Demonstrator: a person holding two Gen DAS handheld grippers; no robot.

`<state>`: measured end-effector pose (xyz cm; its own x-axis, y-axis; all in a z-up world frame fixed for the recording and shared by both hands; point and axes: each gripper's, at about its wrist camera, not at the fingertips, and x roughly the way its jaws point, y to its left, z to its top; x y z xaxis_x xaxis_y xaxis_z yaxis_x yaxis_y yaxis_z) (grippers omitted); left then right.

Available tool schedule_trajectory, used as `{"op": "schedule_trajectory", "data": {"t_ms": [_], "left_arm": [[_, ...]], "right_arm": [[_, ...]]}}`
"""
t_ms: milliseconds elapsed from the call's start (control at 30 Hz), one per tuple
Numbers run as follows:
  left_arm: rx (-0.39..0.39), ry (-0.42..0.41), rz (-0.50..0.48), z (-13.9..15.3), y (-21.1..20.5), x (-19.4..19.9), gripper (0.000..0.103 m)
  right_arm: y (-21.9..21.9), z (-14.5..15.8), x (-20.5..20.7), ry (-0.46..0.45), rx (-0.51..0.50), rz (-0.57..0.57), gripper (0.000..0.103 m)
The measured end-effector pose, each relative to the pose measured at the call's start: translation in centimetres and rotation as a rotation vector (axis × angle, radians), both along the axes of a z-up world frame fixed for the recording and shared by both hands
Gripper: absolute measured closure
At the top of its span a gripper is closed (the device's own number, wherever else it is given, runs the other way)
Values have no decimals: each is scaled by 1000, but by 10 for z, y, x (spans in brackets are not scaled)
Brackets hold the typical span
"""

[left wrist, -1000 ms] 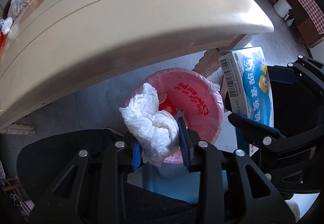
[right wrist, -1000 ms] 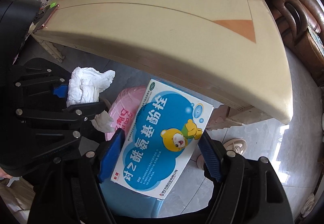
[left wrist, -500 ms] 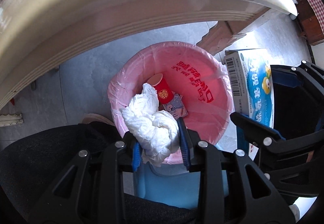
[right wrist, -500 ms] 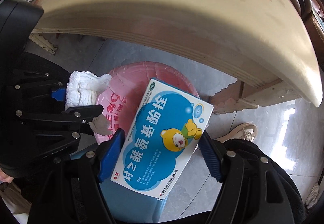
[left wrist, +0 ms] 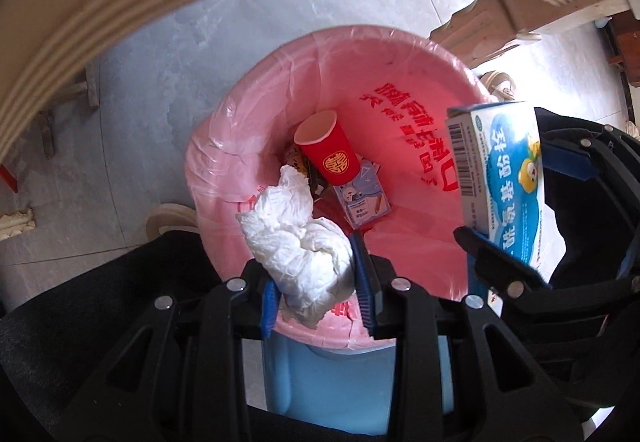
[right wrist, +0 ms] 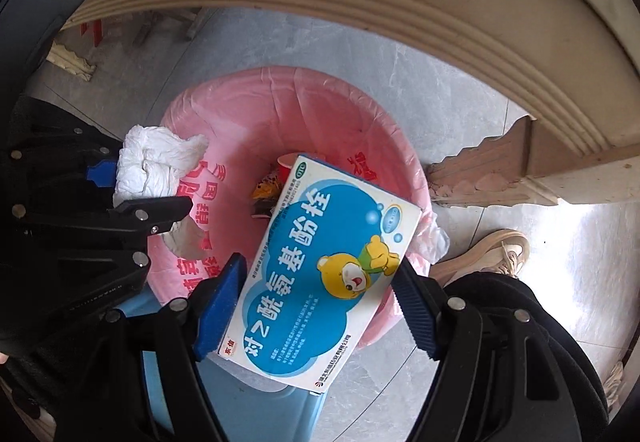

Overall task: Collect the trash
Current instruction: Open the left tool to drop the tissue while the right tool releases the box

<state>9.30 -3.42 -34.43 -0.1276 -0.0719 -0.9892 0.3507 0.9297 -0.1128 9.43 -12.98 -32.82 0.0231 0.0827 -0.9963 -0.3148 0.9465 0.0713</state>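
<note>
A crumpled white tissue wad (left wrist: pixel 298 242) is clamped by the left gripper (left wrist: pixel 318 296); a blue-and-white cardboard medicine box (right wrist: pixel 320 270) is clamped by the right gripper (right wrist: pixel 316 306). Both are held above the pink-lined waste bin (left wrist: pixel 420 74).

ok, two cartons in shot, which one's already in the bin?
The small pale carton lying at the bottom of the pink-lined bin, beside the red paper cup. The blue bear-print box is clamped in the right gripper above the bin.

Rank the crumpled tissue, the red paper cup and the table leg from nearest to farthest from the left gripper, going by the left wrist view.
1. Crumpled tissue: clamped in the left gripper.
2. Red paper cup: below, lying inside the pink-lined bin.
3. Table leg: beyond the bin, upper right.
</note>
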Motion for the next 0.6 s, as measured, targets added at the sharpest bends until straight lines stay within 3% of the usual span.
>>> {"op": "schedule_trajectory", "data": {"t_ms": [533, 600], "left_arm": [[49, 101, 7, -41, -4, 10, 71], [51, 106, 10, -43, -4, 11, 65]], "right_arm": [[5, -46, -1, 80, 6, 39, 31], [3, -47, 0, 87, 13, 32, 31]]}}
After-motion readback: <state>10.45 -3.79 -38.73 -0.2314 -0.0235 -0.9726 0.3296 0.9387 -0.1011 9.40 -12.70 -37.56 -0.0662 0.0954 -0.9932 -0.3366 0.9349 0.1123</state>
